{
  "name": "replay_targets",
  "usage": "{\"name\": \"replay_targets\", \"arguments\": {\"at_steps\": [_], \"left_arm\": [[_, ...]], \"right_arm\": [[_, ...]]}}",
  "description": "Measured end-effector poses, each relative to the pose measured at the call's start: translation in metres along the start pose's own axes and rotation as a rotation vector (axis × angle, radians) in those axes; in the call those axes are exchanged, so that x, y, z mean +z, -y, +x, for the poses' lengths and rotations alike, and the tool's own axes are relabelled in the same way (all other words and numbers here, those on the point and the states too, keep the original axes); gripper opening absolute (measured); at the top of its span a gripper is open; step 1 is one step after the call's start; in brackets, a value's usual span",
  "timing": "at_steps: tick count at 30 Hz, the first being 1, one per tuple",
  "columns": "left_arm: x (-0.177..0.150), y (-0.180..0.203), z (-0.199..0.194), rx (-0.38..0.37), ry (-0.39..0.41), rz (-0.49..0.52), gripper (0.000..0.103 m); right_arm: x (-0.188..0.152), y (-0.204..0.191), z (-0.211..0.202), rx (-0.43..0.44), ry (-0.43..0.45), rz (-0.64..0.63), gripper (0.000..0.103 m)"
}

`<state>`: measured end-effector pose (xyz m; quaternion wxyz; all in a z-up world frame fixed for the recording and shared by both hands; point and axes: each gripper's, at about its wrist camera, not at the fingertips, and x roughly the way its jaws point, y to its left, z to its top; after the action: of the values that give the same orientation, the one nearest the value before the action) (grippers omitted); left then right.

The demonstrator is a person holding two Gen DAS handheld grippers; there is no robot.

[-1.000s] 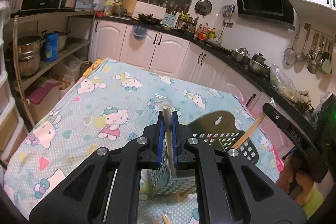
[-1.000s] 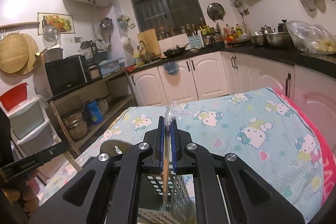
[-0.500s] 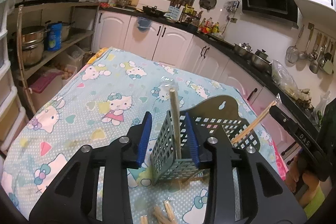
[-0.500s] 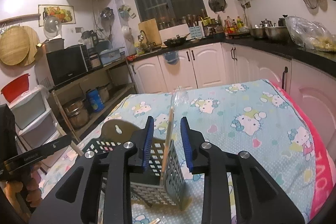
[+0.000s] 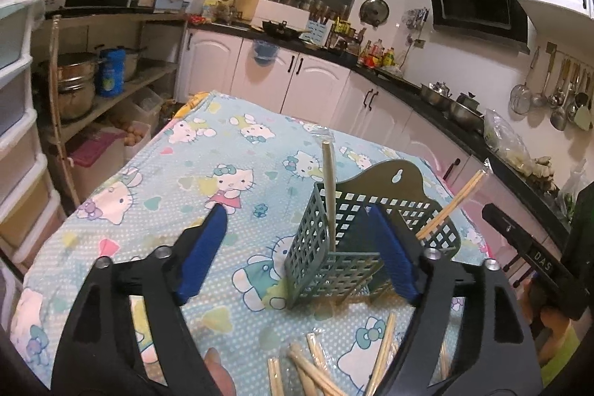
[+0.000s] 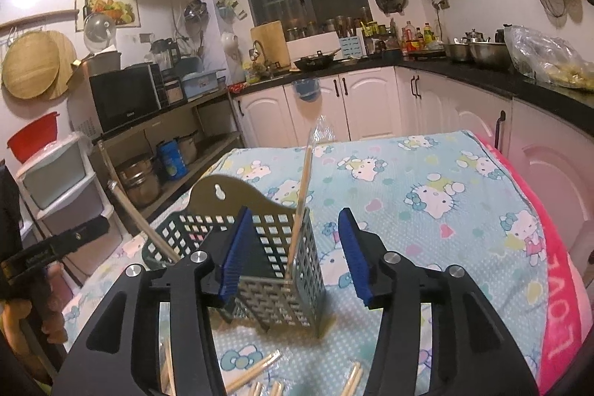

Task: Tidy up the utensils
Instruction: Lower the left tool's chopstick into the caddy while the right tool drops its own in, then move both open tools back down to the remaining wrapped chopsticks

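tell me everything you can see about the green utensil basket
The basket is dark green plastic with square-holed lattice walls and a tall solid back plate with a keyhole hanging slot. It looks divided into compartments. It stands upright on the cartoon-print tablecloth. One wrapped chopstick pair stands nearly upright in its near corner; another leans out of the far compartment. Loose chopsticks lie on the cloth before it. Neither gripper's fingers look to be pressing on it.
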<state>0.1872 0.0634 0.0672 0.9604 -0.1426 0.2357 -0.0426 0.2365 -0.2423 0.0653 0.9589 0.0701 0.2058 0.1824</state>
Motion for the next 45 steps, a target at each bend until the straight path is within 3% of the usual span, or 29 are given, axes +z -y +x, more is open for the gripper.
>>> {"name": "replay_targets", "arguments": {"at_steps": [5, 28, 45], "left_arm": [[-0.004, 0.000, -0.011, -0.001, 0.011, 0.007, 0.083], [-0.046, -0.012, -0.036, 0.051, -0.052, 0.014, 0.087], [-0.082, -0.021, -0.033, 0.075, -0.178, 0.033, 0.088]], "right_arm": [[-0.008, -0.001, -0.009, 0.003, -0.019, -0.008, 0.050], [-0.047, -0.028, -0.033, 0.066, -0.130, -0.061, 0.052], [-0.077, -0.039, -0.021, 0.076, -0.250, -0.060, 0.052]]}}
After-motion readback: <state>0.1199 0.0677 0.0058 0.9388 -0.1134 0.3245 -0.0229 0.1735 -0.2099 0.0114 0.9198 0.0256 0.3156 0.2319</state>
